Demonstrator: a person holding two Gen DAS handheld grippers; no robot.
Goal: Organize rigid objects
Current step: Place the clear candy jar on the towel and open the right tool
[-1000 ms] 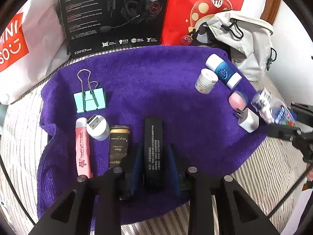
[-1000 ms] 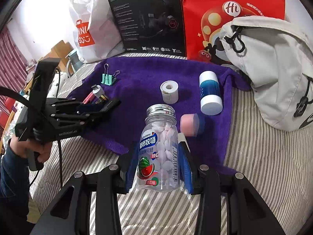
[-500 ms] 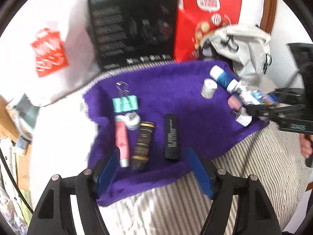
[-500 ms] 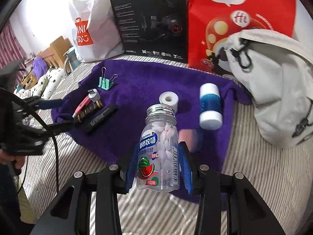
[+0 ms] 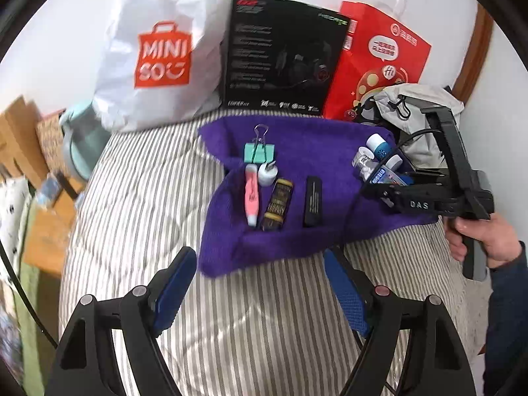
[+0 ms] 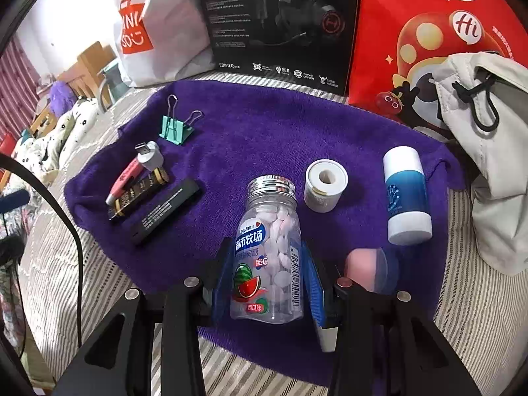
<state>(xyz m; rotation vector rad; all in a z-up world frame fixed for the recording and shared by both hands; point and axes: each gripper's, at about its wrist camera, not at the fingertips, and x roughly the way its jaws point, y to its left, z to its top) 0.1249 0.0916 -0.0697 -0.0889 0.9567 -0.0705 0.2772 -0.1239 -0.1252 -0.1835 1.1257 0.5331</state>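
My right gripper (image 6: 266, 254) is shut on a clear candy bottle (image 6: 269, 247) with a silver cap, held upright over the near edge of the purple towel (image 6: 264, 125). On the towel's left side lie a black bar (image 6: 165, 211), a gold-black tube (image 6: 138, 194), a pink tube (image 6: 123, 178), a white USB adapter (image 6: 150, 155) and a teal binder clip (image 6: 175, 128). My left gripper (image 5: 259, 264) is open and holds nothing, above striped bedding just short of the towel (image 5: 297, 241). From there the black bar (image 5: 313, 201) lies free.
A white jar (image 6: 325, 184), a blue-white cylinder (image 6: 406, 194) and a pink piece (image 6: 363, 270) sit on the towel's right. Behind stand a white shopping bag (image 5: 158, 52), a black headset box (image 5: 280, 59) and a red bag (image 5: 379, 62). A grey backpack (image 6: 488, 151) borders the right.
My left gripper opened, let go of the black bar and pulled back off the towel. My right gripper carried the candy bottle forward over the towel.
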